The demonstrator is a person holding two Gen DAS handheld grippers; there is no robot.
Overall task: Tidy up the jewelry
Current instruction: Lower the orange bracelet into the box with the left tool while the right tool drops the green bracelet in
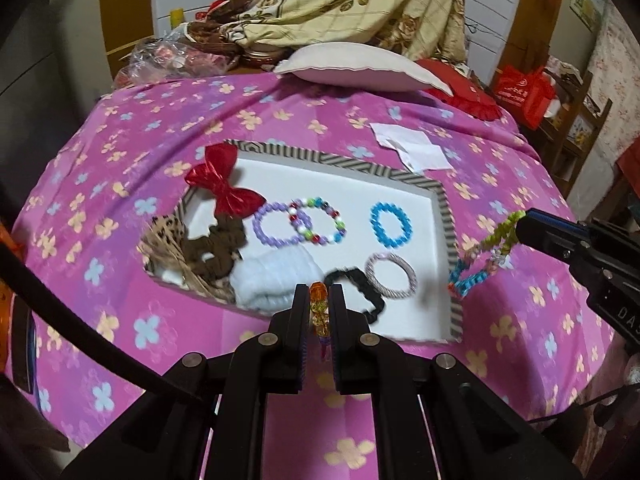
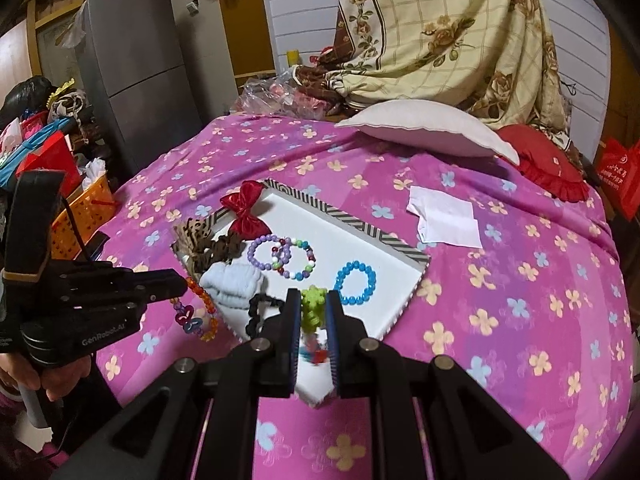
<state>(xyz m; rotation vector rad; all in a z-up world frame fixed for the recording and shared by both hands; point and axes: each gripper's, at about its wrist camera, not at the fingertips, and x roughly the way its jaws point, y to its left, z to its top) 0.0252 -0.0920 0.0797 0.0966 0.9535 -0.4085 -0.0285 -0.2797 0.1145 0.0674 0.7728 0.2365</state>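
Note:
A white tray with a striped rim (image 1: 440, 196) (image 2: 404, 246) lies on the pink flowered bedspread. In it lie a red bow (image 1: 224, 186), a purple bead bracelet (image 1: 272, 226), a multicolour bead bracelet (image 1: 320, 220), a blue bead bracelet (image 1: 390, 224), a grey woven bracelet (image 1: 390, 276), a black scrunchie (image 1: 360, 288), a brown scrunchie (image 1: 218, 246) and a pale blue cloth (image 1: 272, 276). My left gripper (image 1: 319, 300) is shut on an orange bead bracelet (image 2: 202, 304) above the tray's near edge. My right gripper (image 2: 314, 300) is shut on a green and blue woven bracelet (image 1: 486, 250) over the tray's right rim.
White paper pieces (image 1: 416, 146) lie on the bedspread beyond the tray. A white pillow (image 1: 360, 68) and a red cushion (image 1: 464, 92) sit at the far end. An orange basket (image 2: 84, 212) and a grey fridge (image 2: 136, 76) stand left of the bed.

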